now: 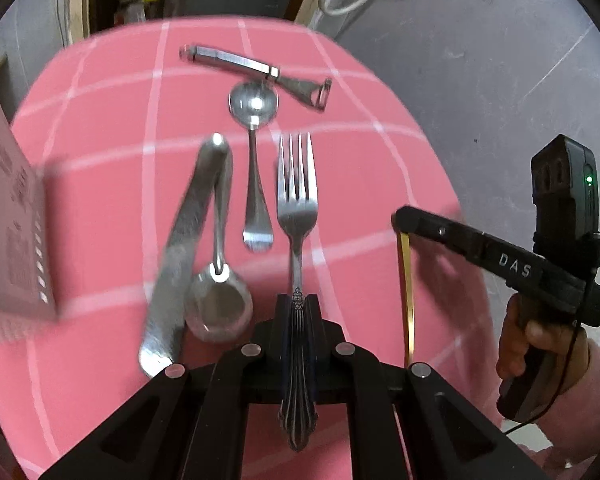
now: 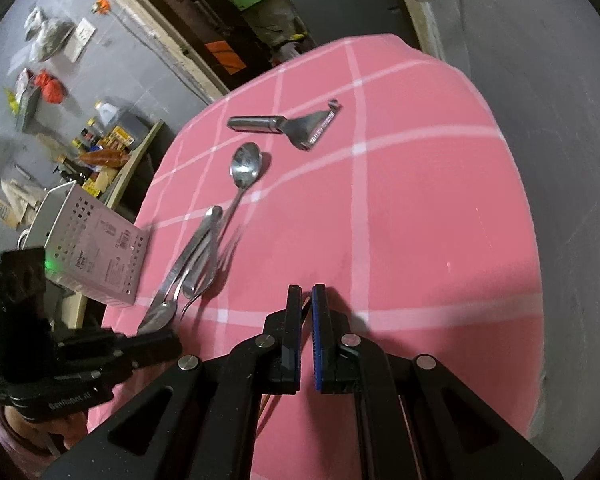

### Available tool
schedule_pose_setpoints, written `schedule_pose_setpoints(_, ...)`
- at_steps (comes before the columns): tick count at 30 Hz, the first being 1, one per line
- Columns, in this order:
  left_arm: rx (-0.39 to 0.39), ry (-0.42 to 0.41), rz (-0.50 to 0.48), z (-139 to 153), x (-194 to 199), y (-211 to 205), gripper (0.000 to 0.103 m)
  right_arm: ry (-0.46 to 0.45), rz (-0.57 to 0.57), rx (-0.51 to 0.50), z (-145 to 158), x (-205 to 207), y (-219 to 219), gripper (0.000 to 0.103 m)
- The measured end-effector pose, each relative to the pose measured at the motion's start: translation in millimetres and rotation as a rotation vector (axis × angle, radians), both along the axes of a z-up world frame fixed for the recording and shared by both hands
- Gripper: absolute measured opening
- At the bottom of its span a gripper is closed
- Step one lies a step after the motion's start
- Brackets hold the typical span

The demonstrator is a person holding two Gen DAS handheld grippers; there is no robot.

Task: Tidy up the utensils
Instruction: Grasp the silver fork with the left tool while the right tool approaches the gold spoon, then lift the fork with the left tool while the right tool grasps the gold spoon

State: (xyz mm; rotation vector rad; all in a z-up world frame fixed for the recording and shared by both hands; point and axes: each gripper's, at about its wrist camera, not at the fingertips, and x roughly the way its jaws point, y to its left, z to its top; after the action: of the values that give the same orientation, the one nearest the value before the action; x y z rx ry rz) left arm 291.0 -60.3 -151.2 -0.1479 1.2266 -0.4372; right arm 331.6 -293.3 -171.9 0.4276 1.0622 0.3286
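- Left gripper (image 1: 298,312) clamped on the ornate handle of a fork (image 1: 297,200), tines pointing away above the pink checked tablecloth (image 1: 100,208).
- Right gripper (image 2: 306,300) closed on a thin gold-coloured stick (image 1: 407,292), seen in the left wrist view hanging down from its tip; what kind of utensil, not clear.
- Right gripper held by a hand (image 1: 540,344) in a pink sleeve, at the right edge of the cloth.
- Left on the cloth: knife (image 1: 180,248) and large spoon (image 1: 219,304) lying side by side, touching or overlapping; small spoon (image 1: 254,160) just beside the fork; peeler (image 1: 260,72) farther back, close to the small spoon's bowl.
- White perforated holder (image 2: 96,260) standing at the cloth's left edge, near the knife.
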Motion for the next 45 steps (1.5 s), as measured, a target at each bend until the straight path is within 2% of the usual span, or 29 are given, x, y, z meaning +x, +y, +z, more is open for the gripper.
schedule_pose_setpoints(7, -0.022, 0.038, -0.014, -6.8, 11.0, -2.2, 0.008, 0.033, -0.001, 0.026, -4.7, -1.1, 3.2, 0.006)
schedule_pose_setpoints(11, -0.048, 0.060, -0.015, -8.0, 26.0, -3.4, 0.008, 0.042, 0.022, 0.022, -5.6, -1.9, 9.0, 0.015)
schedule_pose_setpoints(13, -0.072, 0.077, -0.008, -10.9, 33.4, -3.6, 0.008, 0.045, 0.024, 0.009, -5.5, -0.5, 10.9, 0.015)
schedule_pose_setpoints(16, -0.091, 0.089, -0.017, -13.7, 38.1, -3.9, 0.008, 0.062, 0.030, -0.019, -7.9, 3.1, 14.8, 0.015)
schedule_pose_setpoints(18, -0.076, 0.083, -0.031, -13.3, 37.7, -5.4, 0.006, 0.069, 0.028, -0.054, -6.2, 5.0, 19.6, 0.015)
schedule_pose_setpoints(21, -0.077, 0.079, -0.034, -12.9, 39.5, -6.7, 0.005, 0.070, 0.034, -0.140, -2.3, 5.2, 30.4, 0.013)
schedule_pose_setpoints(23, -0.078, 0.062, -0.027, -10.7, 36.7, -6.2, 0.005, 0.075, 0.029, -0.165, 0.1, 6.0, 33.3, 0.013)
schedule_pose_setpoints(24, -0.081, 0.048, -0.023, -9.3, 34.7, -5.9, 0.005, 0.075, 0.013, -0.157, 0.7, 5.5, 33.0, 0.009)
schedule_pose_setpoints(25, -0.088, 0.024, -0.016, -5.5, 30.5, -4.6, 0.005, 0.075, -0.006, -0.143, 0.9, 4.6, 30.5, 0.004)
schedule_pose_setpoints(28, -0.104, -0.039, -0.011, 5.2, 19.6, -4.0, 0.005, 0.085, -0.056, -0.072, 0.0, 0.4, 18.7, 0.000)
schedule_pose_setpoints(33, -0.134, -0.142, -0.002, 30.6, -0.1, 7.3, 0.005, 0.048, -0.108, 0.026, 8.8, -18.8, 8.7, 0.000)
schedule_pose_setpoints(36, -0.150, -0.181, -0.007, 42.9, -11.0, 16.8, 0.005, 0.023, -0.116, 0.027, 16.2, -27.0, 10.3, 0.000)
schedule_pose_setpoints(41, -0.148, -0.174, -0.015, 43.0, -17.9, 25.3, 0.005, 0.118, -0.108, -0.015, -1.8, -23.0, 13.3, 0.001)
schedule_pose_setpoints(45, -0.138, -0.144, 0.015, 35.7, -17.5, 30.1, 0.005, 0.133, -0.088, -0.077, -6.4, -20.5, 25.0, 0.001)
